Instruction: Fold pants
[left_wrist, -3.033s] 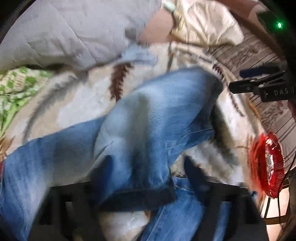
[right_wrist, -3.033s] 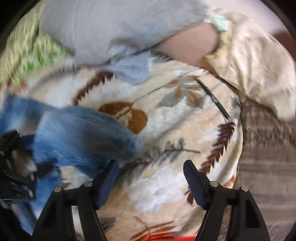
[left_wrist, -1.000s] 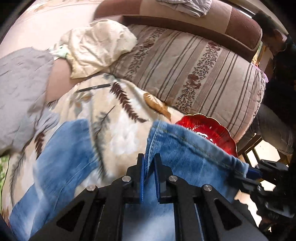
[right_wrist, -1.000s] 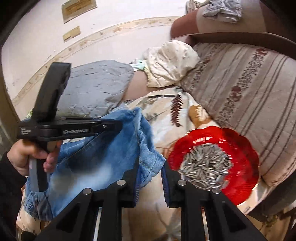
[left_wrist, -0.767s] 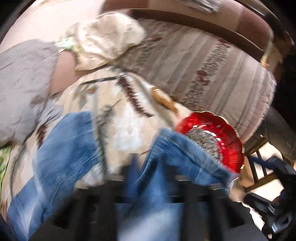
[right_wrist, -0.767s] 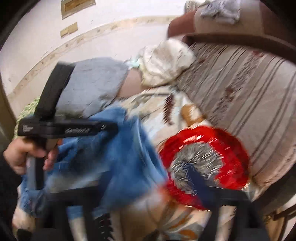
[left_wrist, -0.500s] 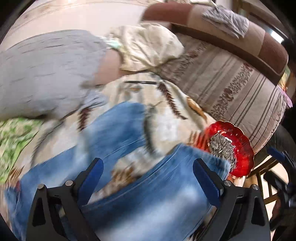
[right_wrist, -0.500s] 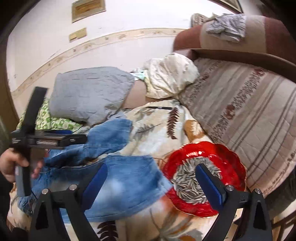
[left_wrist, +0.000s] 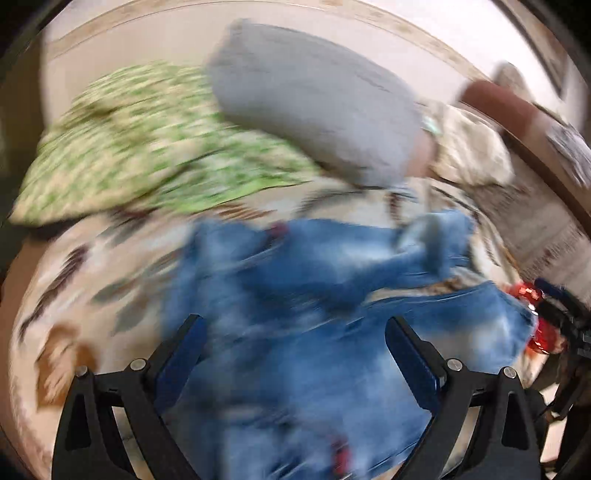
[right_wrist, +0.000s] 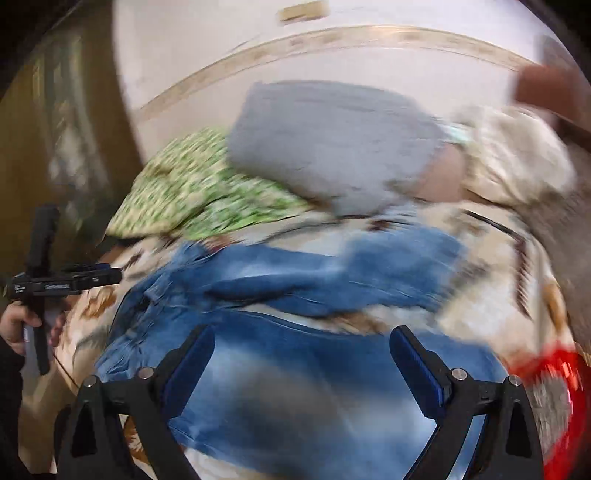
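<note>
Denim pants (right_wrist: 314, 280) lying loosely doubled over on patterned blanket (right_wrist: 491, 288), between folds. Left tool (left_wrist: 293, 350) and right tool (right_wrist: 301, 363) both hovering wide, gripping nothing. Next probably calling for pinching one end and carrying it across.

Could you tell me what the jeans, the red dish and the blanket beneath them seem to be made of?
Jeans: denim, matte, judging by the faded blue wash and stitched seams. Red dish: probably glass or clear plastic, since it is glossy and seems translucent; blur leaves it open. Blanket: likely soft fleece or plush with a printed leaf pattern and no sheen; blur hides any nap.
</note>
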